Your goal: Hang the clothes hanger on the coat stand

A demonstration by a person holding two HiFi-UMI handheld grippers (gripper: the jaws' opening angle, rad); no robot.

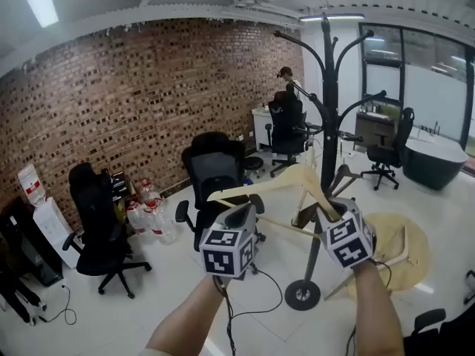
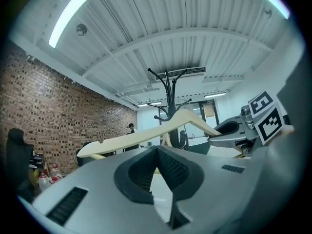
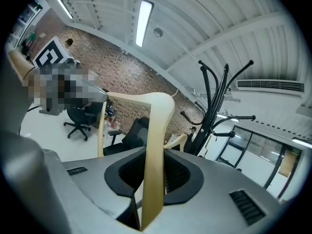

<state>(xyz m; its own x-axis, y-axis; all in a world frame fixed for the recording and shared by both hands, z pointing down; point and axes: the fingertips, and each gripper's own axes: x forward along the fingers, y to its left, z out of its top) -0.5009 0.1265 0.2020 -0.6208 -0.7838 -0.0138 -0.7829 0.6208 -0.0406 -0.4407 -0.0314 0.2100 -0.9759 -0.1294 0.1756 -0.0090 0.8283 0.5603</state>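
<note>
On the far left a brick wall (image 1: 133,95) runs along the room. In front of it stand a black office chair (image 1: 96,232) and, just right of it, some water bottles (image 1: 148,215) on the floor. A second black chair (image 1: 215,170) stands more to the middle.

Near the camera, the left gripper (image 1: 243,212) points level toward the far side. In its own view the jaws come together at the tips, and the lower bar of the wooden hanger (image 1: 260,184) runs in between them near the hanger's left end, so it seems clamped there.

The hanger is up in the air between the two grippers, with its top corner toward the right and far side.

The right gripper (image 1: 329,212) holds the right arm of the hanger. In its own view the pale wood stands between the two black pads, and both pads press on it.

Behind the hanger and a little right stands the black coat stand (image 1: 329,124), its branches well above. The hanger is not on any branch. Right of the stand's base is a round piece of pale wooden furniture (image 1: 404,247)
</note>
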